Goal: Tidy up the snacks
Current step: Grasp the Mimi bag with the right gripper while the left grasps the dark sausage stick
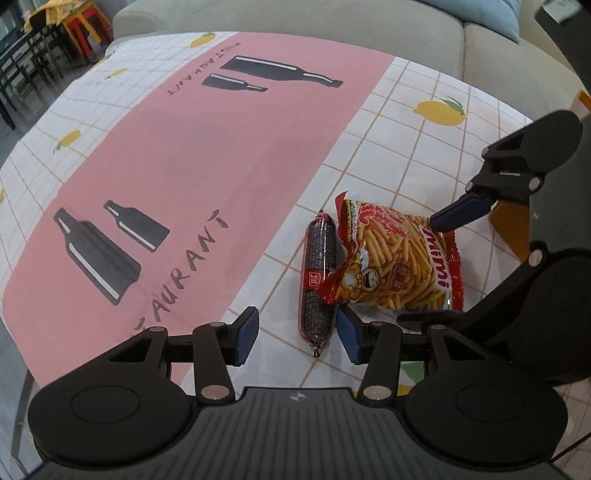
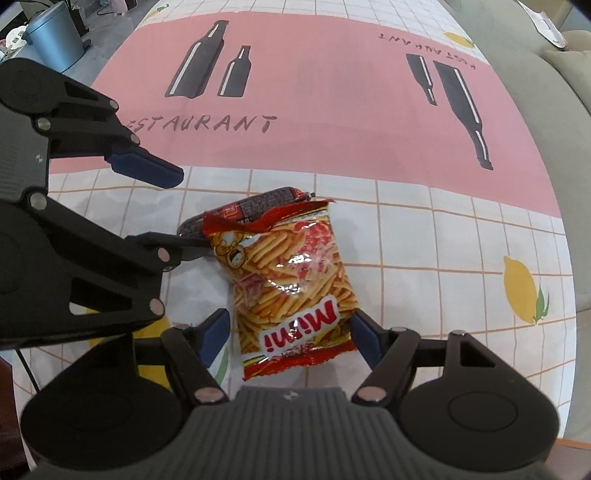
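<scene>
Two snacks lay on the tablecloth (image 1: 388, 122): one sausage (image 1: 318, 280) in a dark wrapper and one bag (image 2: 291, 284) of Mimi stick snacks. The left gripper (image 1: 299, 334) stood wide open and held nothing; the sausage's near end lay in the gap between its two blue pads (image 1: 245, 334), closer to the right pad, and ran forward from there. The bag (image 1: 399, 258) lay just right of that gripper's right finger, its crimped corner overlapping the sausage. The right gripper (image 2: 290, 334) was also spread wide, one finger on either side of the bag's near end, with the pads (image 2: 364, 338) close to the bag's edges; whether they touched it could not be told. In its view the sausage (image 2: 255, 210) lay beyond the bag's far end, and the left gripper (image 2: 184, 210) reached in from the left. One sofa (image 1: 332, 22) stood beyond the table.
</scene>
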Demonstrator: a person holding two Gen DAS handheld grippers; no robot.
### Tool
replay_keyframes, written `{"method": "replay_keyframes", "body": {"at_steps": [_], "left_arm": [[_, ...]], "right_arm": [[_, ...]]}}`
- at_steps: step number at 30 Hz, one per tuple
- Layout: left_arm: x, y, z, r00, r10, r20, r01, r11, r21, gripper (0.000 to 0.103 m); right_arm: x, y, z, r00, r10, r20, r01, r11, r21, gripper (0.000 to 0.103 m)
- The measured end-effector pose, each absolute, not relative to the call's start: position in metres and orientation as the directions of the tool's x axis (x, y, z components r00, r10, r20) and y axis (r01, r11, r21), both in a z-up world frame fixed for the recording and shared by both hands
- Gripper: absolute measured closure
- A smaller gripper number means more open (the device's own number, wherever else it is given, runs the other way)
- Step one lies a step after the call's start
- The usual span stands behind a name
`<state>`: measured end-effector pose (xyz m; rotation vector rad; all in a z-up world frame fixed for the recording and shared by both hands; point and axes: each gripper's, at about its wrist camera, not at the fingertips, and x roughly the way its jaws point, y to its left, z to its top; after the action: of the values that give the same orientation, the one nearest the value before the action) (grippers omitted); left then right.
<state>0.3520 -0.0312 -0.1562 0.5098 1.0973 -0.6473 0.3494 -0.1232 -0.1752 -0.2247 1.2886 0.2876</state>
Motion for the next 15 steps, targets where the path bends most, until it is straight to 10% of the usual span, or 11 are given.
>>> {"method": "replay_keyframes", "body": {"at_steps": [15], "left_arm": [[0.358, -0.046, -0.166, 0.324, -0.245, -0.914, 0.676, 0.736, 0.043, 0.053]], "right_arm": [[0.349, -0.131, -0.182, 0.289, 0.069, -0.955, -0.294, 0.956, -0.020, 0.043]]}}
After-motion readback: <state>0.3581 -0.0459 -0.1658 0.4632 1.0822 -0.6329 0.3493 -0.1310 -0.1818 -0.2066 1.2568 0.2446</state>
